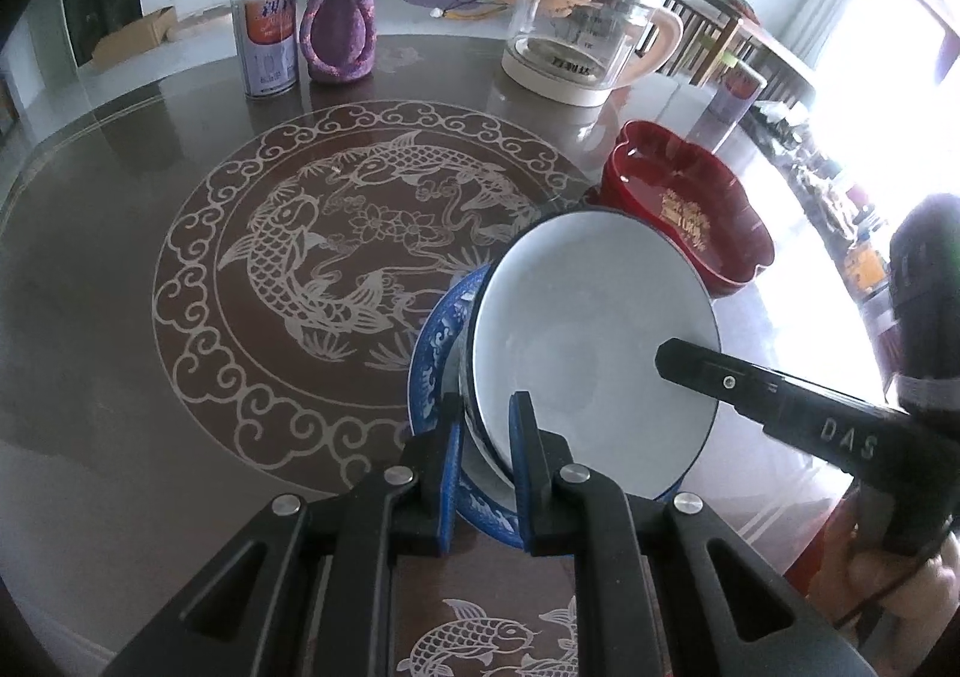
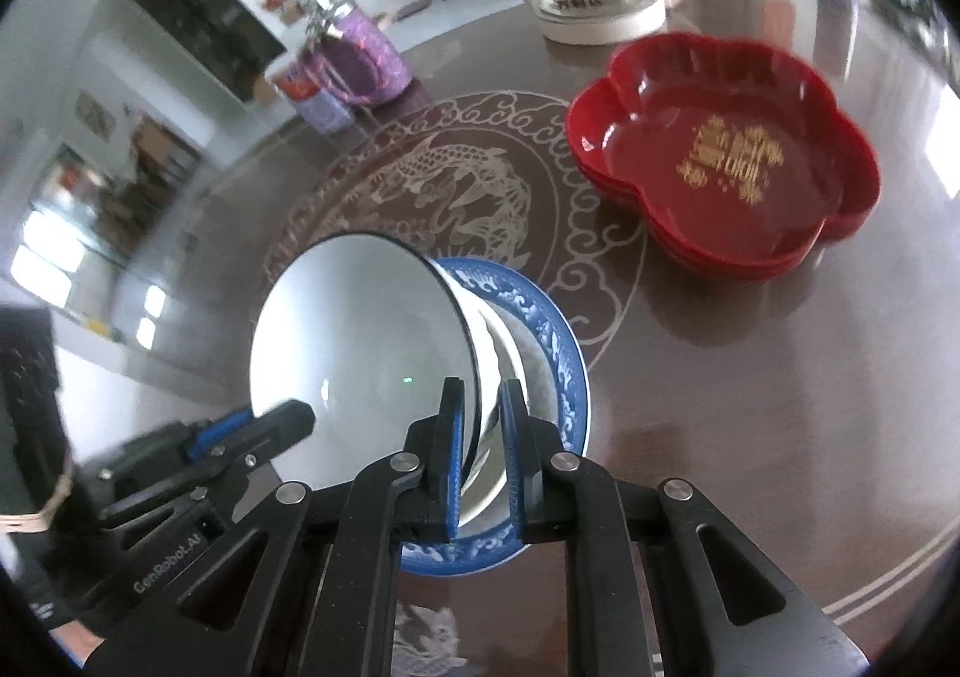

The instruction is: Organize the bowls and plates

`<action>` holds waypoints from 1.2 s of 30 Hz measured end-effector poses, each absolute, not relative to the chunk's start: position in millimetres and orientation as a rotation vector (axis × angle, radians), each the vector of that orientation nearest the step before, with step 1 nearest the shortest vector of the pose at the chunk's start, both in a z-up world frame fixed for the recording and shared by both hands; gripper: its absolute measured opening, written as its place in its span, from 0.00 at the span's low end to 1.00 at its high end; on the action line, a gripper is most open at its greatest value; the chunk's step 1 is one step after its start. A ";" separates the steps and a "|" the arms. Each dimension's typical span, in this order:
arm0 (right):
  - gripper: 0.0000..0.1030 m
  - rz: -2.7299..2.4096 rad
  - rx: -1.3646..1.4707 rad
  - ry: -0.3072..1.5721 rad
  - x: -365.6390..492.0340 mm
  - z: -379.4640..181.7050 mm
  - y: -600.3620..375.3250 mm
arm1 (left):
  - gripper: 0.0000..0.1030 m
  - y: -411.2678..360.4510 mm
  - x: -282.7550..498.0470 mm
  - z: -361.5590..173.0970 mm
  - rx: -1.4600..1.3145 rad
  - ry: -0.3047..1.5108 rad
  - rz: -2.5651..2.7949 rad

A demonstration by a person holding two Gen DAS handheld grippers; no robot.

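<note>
Item 1, left gripper [image 1: 486, 467]: I have its blue pads clamped across the near rim of the white bowl [image 1: 594, 341], one pad outside the wall, one inside.

Item 2, right gripper [image 2: 483, 455]: I read its pads as closed on the same bowl's rim on the opposite side; in the right wrist view the wall runs between them, though the blur leaves the contact itself a little uncertain.

Item 3, white bowl: tilted on edge, held between both tools, its low side resting in or just above the blue patterned plate [image 1: 435, 353]; I cannot tell which. Seen from the left wrist, the plate sits at about 6 o'clock of the carved fish medallion [image 1: 336, 257] on the brown table [image 1: 90, 257].

Item 4, red lobed dishes [image 2: 726, 161]: stacked at 1 o'clock of the bowl, apart from it.

Item 5, background: glass kettle [image 1: 576, 23] at 12 o'clock, purple-wrapped jar [image 1: 342, 17] and tin [image 1: 267, 47] at 11 o'clock.

Handling note: I judge the step to be seating the bowl on the plate. I would level both wrists together, lower evenly, and release only once the foot sits flat; an early release on one side risks the bowl rolling off the plate.
</note>
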State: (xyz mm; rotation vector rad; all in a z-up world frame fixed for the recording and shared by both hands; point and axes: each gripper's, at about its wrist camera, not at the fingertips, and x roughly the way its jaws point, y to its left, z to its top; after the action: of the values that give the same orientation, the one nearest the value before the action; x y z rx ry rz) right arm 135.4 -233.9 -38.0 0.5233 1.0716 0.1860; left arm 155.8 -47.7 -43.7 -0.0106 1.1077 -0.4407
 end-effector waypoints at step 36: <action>0.53 0.067 0.388 0.849 158.7 1.2 -228.9 | 0.15 -27.3 170.9 -24.5 0.049 0.954 -0.298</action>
State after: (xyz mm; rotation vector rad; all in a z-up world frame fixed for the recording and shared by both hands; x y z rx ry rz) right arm 158.7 -228.9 1.2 0.3877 0.8488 0.0671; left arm 170.9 -27.3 -24.5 0.0490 0.9536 -0.2977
